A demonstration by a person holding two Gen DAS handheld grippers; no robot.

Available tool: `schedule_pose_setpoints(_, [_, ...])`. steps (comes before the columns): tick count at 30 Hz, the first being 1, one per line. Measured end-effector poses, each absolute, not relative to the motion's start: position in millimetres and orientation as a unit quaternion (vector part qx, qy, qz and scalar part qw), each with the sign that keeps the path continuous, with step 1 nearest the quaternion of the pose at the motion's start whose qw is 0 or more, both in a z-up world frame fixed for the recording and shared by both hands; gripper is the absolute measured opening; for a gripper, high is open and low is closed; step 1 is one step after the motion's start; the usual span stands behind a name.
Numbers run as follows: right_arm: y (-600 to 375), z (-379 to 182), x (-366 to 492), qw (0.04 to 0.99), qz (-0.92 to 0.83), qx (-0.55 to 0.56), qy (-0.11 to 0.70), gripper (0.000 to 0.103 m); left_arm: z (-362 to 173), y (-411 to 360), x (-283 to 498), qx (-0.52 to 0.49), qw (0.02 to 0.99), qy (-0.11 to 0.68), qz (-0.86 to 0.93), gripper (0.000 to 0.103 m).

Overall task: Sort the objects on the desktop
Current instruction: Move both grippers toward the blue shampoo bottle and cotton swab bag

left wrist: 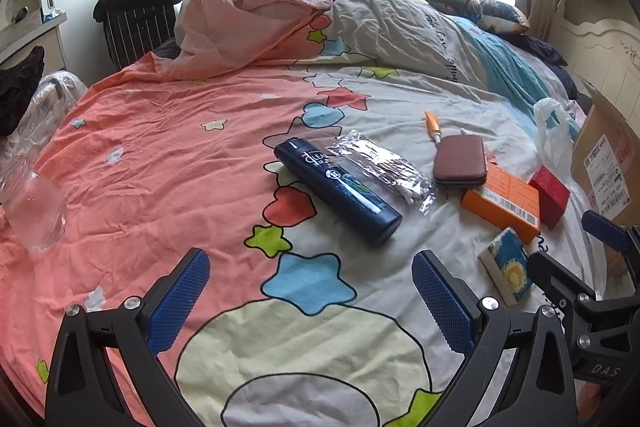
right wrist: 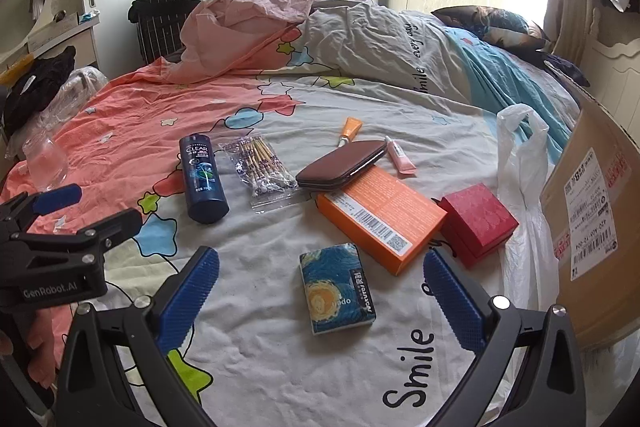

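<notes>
Blue-padded and spread wide on nothing, the left gripper (left wrist: 310, 301) and right gripper (right wrist: 322, 297) hover at bottom of frame, the tissue pack (right wrist: 338, 289) nearest, orange box (right wrist: 380, 217) and red box (right wrist: 476, 221) mid-frame, shampoo bottle (right wrist: 202, 177) left of centre, cardboard box (right wrist: 592, 223) at right.

Pouch (right wrist: 342, 161) atop carton (right wrist: 380, 215); bottle (right wrist: 202, 179) leftward

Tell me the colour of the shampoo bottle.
Dark blue shampoo bottle, clearest in the right wrist view.

"CLEAR" on shampoo bottle (right wrist: 202, 179), "Smile" on bedsheet (right wrist: 408, 371)
</notes>
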State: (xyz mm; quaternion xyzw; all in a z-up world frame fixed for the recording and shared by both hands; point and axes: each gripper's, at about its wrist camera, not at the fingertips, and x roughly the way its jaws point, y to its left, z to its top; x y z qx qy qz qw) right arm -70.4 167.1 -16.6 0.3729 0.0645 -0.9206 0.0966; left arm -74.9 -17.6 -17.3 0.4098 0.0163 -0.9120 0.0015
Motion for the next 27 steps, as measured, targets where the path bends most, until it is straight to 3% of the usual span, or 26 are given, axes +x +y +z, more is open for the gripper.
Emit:
schedule_pose_setpoints(8, [154.5, -21.6, -113.1, 0.152, -0.903, 0.388, 0.102, 0.103, -29.3, 5.4, -117.4, 0.436, 0.006, -0.014, -0.900, 0.103])
schedule_pose_setpoints(27, [131.4, -23.7, -176.1, 0.221, -0.868, 0.417, 0.154, 0.103, -46.2, -19.9, -152.5, 0.466, 0.003, 0.003, -0.885, 0.103])
